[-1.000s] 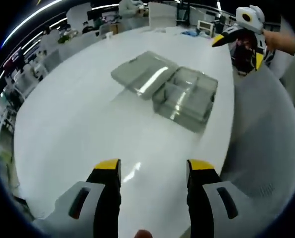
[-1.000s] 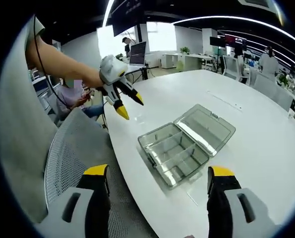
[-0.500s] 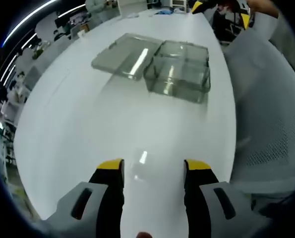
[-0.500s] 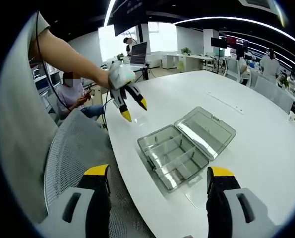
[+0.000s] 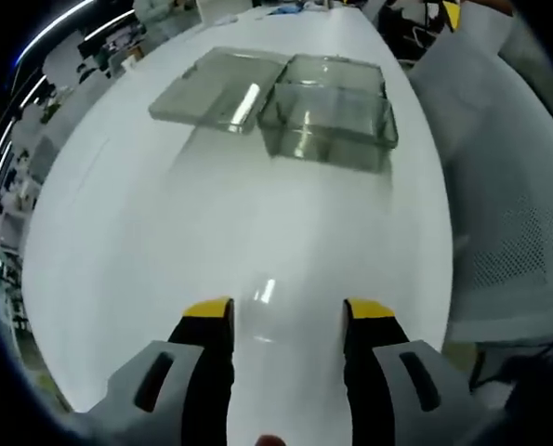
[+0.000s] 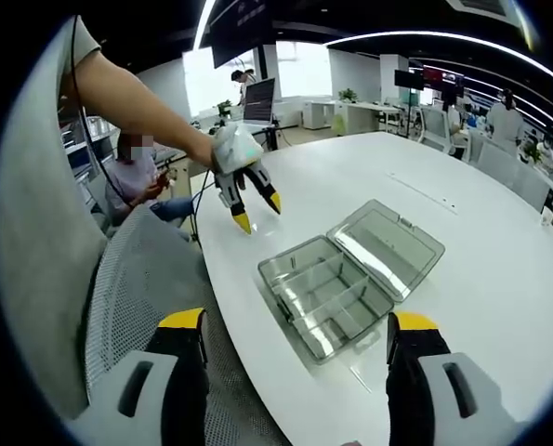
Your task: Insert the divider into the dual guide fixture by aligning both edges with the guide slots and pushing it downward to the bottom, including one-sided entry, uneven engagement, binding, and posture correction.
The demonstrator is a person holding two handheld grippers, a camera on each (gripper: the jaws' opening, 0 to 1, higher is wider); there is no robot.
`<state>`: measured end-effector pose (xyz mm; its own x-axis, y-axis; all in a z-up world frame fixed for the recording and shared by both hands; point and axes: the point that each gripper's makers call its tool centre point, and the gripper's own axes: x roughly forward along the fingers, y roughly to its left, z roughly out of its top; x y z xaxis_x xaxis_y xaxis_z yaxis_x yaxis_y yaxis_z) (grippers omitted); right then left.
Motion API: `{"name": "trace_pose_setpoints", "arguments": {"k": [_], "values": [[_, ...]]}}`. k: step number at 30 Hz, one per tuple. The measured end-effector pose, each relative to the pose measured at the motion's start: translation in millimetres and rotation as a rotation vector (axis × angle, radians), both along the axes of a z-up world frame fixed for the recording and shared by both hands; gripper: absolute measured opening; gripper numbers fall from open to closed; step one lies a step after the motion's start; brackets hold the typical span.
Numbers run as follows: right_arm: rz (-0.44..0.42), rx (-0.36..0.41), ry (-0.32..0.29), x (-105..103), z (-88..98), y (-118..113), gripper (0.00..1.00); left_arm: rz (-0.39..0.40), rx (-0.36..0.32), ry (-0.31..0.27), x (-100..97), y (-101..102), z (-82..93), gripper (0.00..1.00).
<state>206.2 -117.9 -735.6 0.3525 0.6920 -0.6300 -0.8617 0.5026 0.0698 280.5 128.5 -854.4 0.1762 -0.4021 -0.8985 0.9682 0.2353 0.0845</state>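
Left gripper view: clear box (image 5: 327, 116) well ahead of the left gripper (image 5: 287, 318), lying open on the white bench (image 5: 164, 242), with its lid (image 5: 218, 88) flat beside it, hinged to the box's left side. Inner partitions faintly visible through the clear walls; contents otherwise hard to make out at this angle, and no separate divider to be told apart. Jaws wide apart, yellow-tipped, holding nothing, with bare bench between them. Grey mesh chair (image 5: 508, 214) to the right of the jaws, cut off by the edge.

Right gripper view: same box (image 6: 327, 297) just ahead, between the two jaws of the right gripper (image 6: 297, 325) and beyond their tips, near the bench (image 6: 480, 269) edge. Several compartments seen from above, split by clear partitions; nothing loose seen inside. Lid (image 6: 389, 249) laid open on the far right side. Jaws spread wide, empty. Left gripper (image 6: 256, 211) up ahead to the left, above the bench and apart from the box, tips parted and pointing down, held out on a bare arm (image 6: 132, 102). Mesh chair (image 6: 132, 297) beside the left jaw. Distant desks and people too small to detail.
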Motion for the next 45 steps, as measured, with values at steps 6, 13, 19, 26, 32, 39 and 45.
{"name": "trace_pose_setpoints", "arguments": {"k": [6,13,19,26,32,39,45], "values": [[0.001,-0.004,0.006,-0.8,-2.5,0.0,0.76,-0.018,0.010,0.020,0.8,-1.7,-6.0,0.44],[0.003,-0.004,0.010,0.7,-4.1,1.2,0.76,-0.038,0.027,0.030,0.1,1.2,-11.2,0.44],[0.007,-0.005,0.009,1.8,-5.0,2.2,0.76,-0.047,0.013,0.052,-1.4,0.1,-11.6,0.41],[0.011,-0.006,0.013,1.4,-7.4,3.2,0.75,-0.012,-0.010,0.079,0.5,-0.7,-12.7,0.31],[0.012,-0.003,0.013,1.1,-7.2,3.7,0.75,0.002,-0.014,0.075,-0.4,-1.4,-12.6,0.31],[0.012,0.000,0.012,0.5,-6.6,4.7,0.75,0.013,-0.004,0.070,-0.6,-2.2,-12.1,0.30],[0.011,0.001,0.009,0.6,-5.6,5.4,0.75,0.017,0.003,0.081,-5.5,-1.7,-11.4,0.29]]}}
